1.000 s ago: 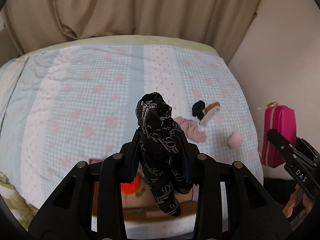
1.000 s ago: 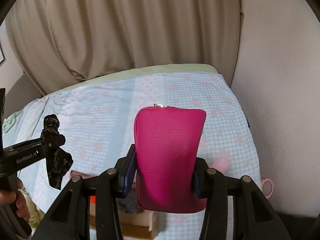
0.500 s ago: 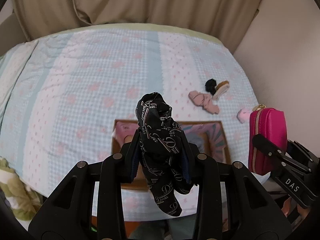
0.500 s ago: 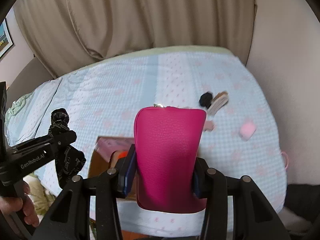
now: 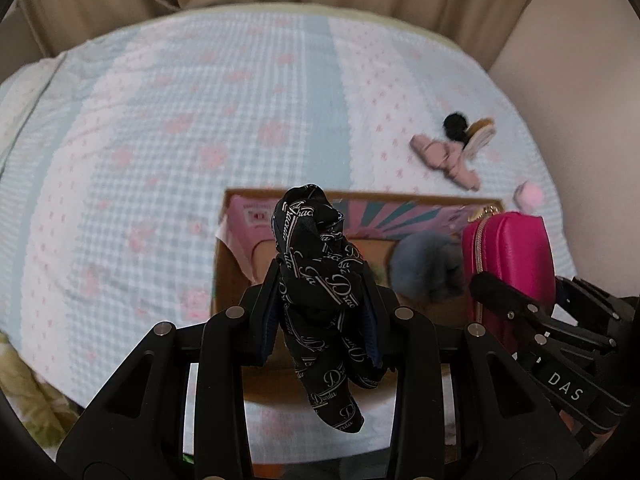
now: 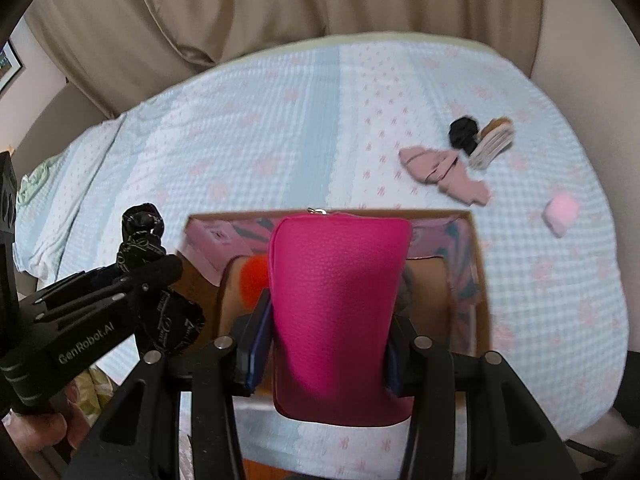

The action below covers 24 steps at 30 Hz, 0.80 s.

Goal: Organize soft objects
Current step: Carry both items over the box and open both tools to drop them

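Observation:
My left gripper [image 5: 320,312] is shut on a crumpled black scarf with white lettering [image 5: 316,280]; its tail hangs below the fingers. My right gripper [image 6: 326,332] is shut on a bright pink zip pouch [image 6: 340,300], held upright. Both hang above an open cardboard box [image 6: 478,280] on the bed, near its front edge. In the box lie an orange fluffy item [image 6: 254,278] and a grey soft item [image 5: 428,266]. The left gripper with the scarf [image 6: 140,236] shows at left in the right wrist view, the pouch [image 5: 510,256] at right in the left wrist view.
On the blue-and-pink checked bedspread [image 5: 160,140], beyond the box to the right, lie a pink cloth item [image 6: 440,170], a black item [image 6: 462,130], a brown-and-white item [image 6: 494,140] and a small pink roll [image 6: 562,208]. Beige curtains [image 6: 280,8] hang behind; a wall stands at right.
Both grippers have come down and forward over the bed. The box, earlier low in view and half hidden, now lies right under the scarf and pouch. Both grips are unchanged.

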{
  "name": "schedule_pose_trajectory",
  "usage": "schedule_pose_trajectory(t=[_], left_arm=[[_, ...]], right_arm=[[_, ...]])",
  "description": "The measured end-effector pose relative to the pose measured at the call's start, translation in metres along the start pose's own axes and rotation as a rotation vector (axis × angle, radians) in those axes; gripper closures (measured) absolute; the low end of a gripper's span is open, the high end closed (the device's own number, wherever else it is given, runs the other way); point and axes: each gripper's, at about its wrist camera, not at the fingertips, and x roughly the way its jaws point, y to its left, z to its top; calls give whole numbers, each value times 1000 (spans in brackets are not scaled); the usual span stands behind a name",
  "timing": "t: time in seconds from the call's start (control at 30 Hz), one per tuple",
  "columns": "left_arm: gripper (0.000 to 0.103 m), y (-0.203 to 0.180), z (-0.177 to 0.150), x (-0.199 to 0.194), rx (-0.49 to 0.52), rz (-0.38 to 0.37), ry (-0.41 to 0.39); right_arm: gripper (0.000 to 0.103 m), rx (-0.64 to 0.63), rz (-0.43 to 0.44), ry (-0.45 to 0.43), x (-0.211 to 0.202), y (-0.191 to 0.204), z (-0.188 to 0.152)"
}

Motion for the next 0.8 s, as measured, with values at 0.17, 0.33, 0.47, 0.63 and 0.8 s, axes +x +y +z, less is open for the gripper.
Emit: schedule_pose_trajectory(t=[0.17,0.33,0.47,0.63,0.8], left_arm=[[72,4,-8,40,2,-3,73],[72,0,-13,59,18,4,140],[72,-5,-8,66,33,1,164],[23,-12,2,75,69,4,189],[0,-17,6,73,103,8,169]], right_arm=[[61,-13,9,54,35,-4,2],[61,-15,15,103,48,-6,7],[61,2,37,132,55,-11,17],[38,31,84,158,65,-18,35],[0,25,84,132,65,-28,51]])
